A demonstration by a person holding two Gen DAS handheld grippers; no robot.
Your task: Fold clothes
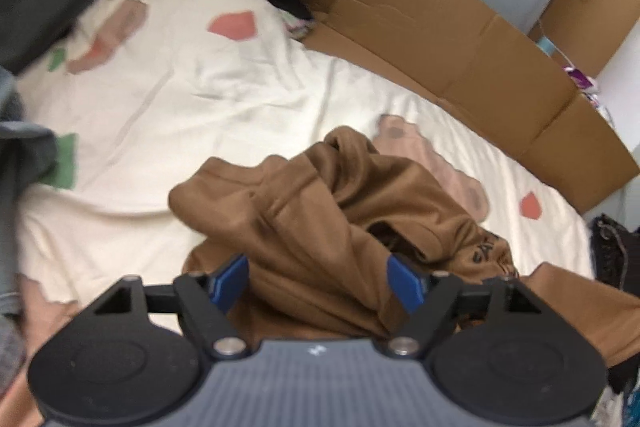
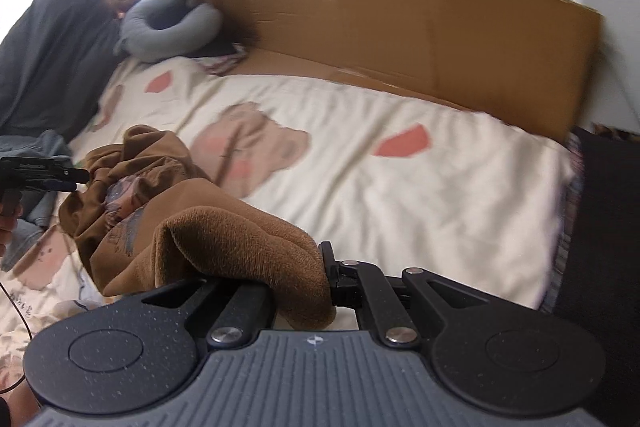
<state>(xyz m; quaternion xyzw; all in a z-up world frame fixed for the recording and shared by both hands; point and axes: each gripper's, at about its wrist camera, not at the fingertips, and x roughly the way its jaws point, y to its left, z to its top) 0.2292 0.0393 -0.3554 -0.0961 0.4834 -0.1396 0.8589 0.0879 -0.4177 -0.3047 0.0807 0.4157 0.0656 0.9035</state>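
Note:
A brown fleece garment lies crumpled on the cream bedspread, which has bear and heart prints. My left gripper stands open just above the garment. A fold of brown cloth runs between its blue pads, and the pads do not press on it. In the right wrist view the garment trails to the left, where the left gripper also shows. My right gripper is shut on a thick fold of the cloth, which hides its fingertips.
Flattened cardboard lines the far side of the bed against the wall. A grey curved pillow and a dark pillow sit at the head. Grey clothes lie at the left edge. A dark fabric mass borders the right.

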